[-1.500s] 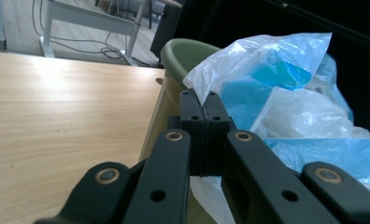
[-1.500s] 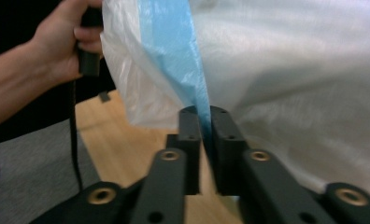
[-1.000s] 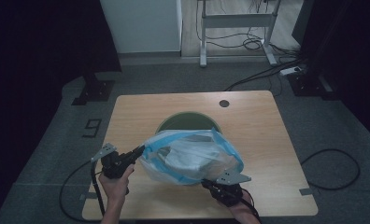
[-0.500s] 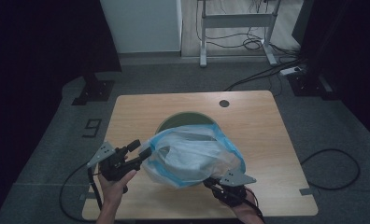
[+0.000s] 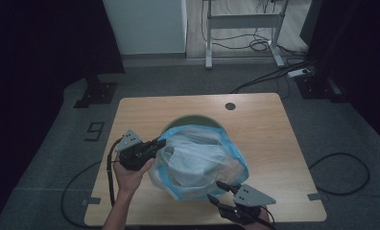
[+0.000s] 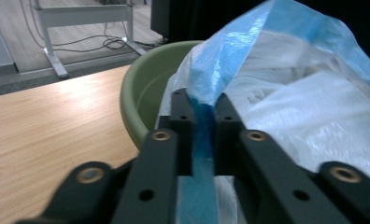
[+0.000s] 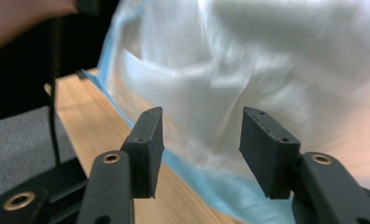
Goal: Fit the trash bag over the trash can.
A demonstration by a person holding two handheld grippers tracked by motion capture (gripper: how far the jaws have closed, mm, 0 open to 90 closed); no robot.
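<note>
A white plastic bag point(image 5: 197, 163) with a blue rim is seen at the centre of a wooden table point(image 5: 269, 129) in the high view, its far side lying over a green bowl point(image 5: 178, 123) whose rim shows just above it. The bag's blue edge is pinched by the left gripper point(image 5: 155, 143), held in a hand point(image 5: 130, 175) at lower left of centre; in the left gripper view, the jaws are shown clamped tight on a strip of blue film point(image 6: 202, 135), with the bowl point(image 6: 141, 98) just behind and to the left and the bag point(image 6: 304, 107) billowing to the right.

The right gripper point(image 5: 220, 190) is seen at the bottom of the high view, right of centre, its jaws spread wide and pointed at the bag's near edge. In the right gripper view, the gripper point(image 7: 199, 149) is shown parted with nothing between the jaws, the blurred bag point(image 7: 248, 70) close ahead and its blue hem point(image 7: 206, 179) lying on the table point(image 7: 103, 135) between and below the jaw tips. Whether the film is touched by either jaw cannot be told. A black cable point(image 7: 56, 79) hangs at the left edge of that view.
</note>
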